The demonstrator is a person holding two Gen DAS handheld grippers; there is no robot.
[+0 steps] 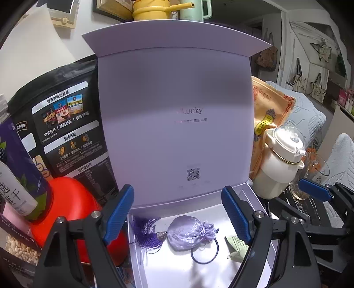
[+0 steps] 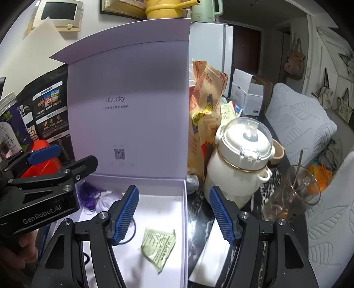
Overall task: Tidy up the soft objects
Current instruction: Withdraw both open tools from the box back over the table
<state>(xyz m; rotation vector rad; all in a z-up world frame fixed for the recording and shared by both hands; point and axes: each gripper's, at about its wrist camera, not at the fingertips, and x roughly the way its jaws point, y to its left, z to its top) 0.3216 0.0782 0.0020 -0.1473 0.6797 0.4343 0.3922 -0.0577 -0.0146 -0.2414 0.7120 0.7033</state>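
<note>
Lavender gift box is seen in the lower centre of both views, its lid standing upright behind the tray and printed with "ULucky" and a QR code. Inside the tray, a lilac satin sachet lies at the lower centre of the left wrist view, with a purple tassel touching its left end and a dark hair tie looped just below it. A pale green paper packet lies flat on the tray floor toward the right wall, apart from the sachet. The left tongs are held wide open above the tray, framing the sachet, and nothing is gripped between the blue pads. The right tongs are likewise spread wide with nothing held, hovering over the right part of the tray and its right wall, with the green packet below them. To the left of the box, a black cereal bag and a red object are seen; to the right stand an orange snack bag, a cream bottle with a clear domed lid and a glass cup on the dark marbled bench. A yellow pot shows at the top edge, above the lid.
</note>
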